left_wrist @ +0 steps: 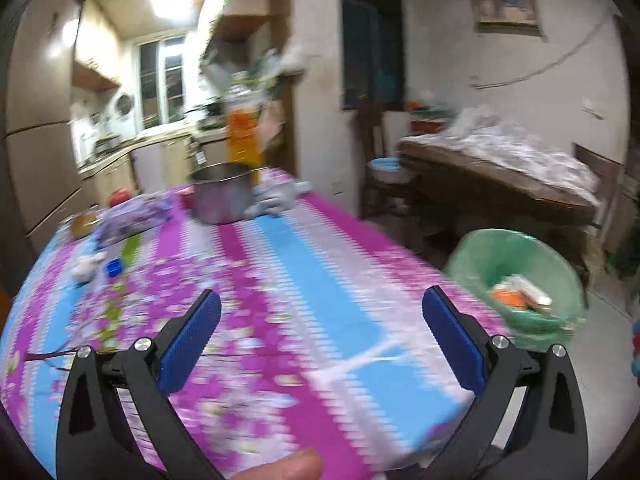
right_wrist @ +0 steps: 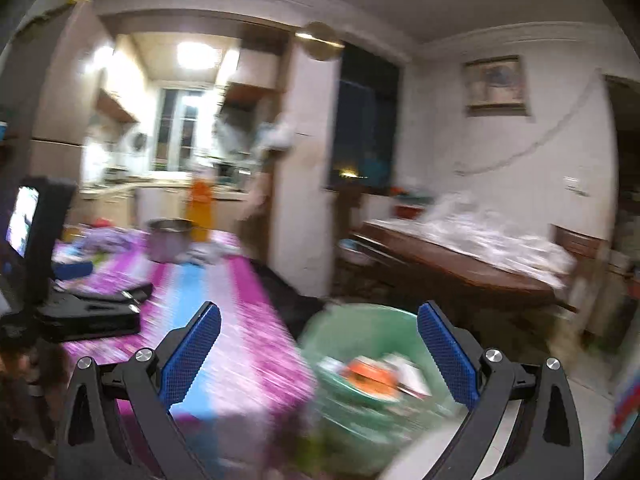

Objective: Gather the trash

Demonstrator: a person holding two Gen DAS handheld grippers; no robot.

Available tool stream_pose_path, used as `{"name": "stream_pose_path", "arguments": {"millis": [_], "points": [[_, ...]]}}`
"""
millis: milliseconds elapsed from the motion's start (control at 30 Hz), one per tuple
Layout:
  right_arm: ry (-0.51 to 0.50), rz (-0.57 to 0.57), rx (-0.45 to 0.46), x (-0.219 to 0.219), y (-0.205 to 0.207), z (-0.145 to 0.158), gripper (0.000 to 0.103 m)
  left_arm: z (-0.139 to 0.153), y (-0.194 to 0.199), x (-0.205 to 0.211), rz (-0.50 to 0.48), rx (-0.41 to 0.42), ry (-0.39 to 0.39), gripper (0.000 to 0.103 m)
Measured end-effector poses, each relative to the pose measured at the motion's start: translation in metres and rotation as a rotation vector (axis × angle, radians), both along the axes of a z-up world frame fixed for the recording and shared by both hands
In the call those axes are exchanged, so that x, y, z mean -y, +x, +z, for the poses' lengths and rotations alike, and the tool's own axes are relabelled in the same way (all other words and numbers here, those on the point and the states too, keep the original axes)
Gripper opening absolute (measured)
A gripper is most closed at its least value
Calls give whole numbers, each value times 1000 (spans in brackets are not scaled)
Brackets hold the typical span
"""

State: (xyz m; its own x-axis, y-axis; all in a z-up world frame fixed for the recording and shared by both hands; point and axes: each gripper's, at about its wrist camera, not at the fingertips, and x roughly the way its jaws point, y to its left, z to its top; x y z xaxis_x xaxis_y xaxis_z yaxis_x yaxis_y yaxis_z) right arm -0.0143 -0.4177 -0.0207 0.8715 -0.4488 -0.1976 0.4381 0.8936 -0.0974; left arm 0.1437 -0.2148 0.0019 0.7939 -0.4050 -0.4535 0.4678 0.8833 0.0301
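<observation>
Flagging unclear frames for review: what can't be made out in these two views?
- Trash in the green bin: right wrist view, motion blur; items unidentifiable.
- Small white lump and blue piece on the tablecloth: left wrist view, blurred.
- Left tongs' tips: right view, hidden.

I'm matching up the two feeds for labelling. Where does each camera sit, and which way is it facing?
Left wrist: on the left tongs, open, looking along the flowered tablecloth toward the steel pot and kitchen; a fingertip shows at the bottom.
Right wrist: on the right tongs, open, over the table edge and the green-lined bin; the left tongs' body shows at left.
Shared: tablecloth, pot, orange bottle, bin, framed picture.
</observation>
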Motion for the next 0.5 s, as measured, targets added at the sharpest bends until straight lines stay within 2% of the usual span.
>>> {"name": "stream_pose_path", "arguments": {"millis": [100, 267, 500], "points": [[37, -104, -22, 21, -35, -14, 98, -7, -31, 33, -94, 25, 13, 97], [87, -250, -20, 44, -81, -39, 98, -19, -73, 71, -251, 3, 12, 97], [65, -290, 75, 54, -115, -61, 98, -31, -110, 73, -300, 20, -21, 97]]}}
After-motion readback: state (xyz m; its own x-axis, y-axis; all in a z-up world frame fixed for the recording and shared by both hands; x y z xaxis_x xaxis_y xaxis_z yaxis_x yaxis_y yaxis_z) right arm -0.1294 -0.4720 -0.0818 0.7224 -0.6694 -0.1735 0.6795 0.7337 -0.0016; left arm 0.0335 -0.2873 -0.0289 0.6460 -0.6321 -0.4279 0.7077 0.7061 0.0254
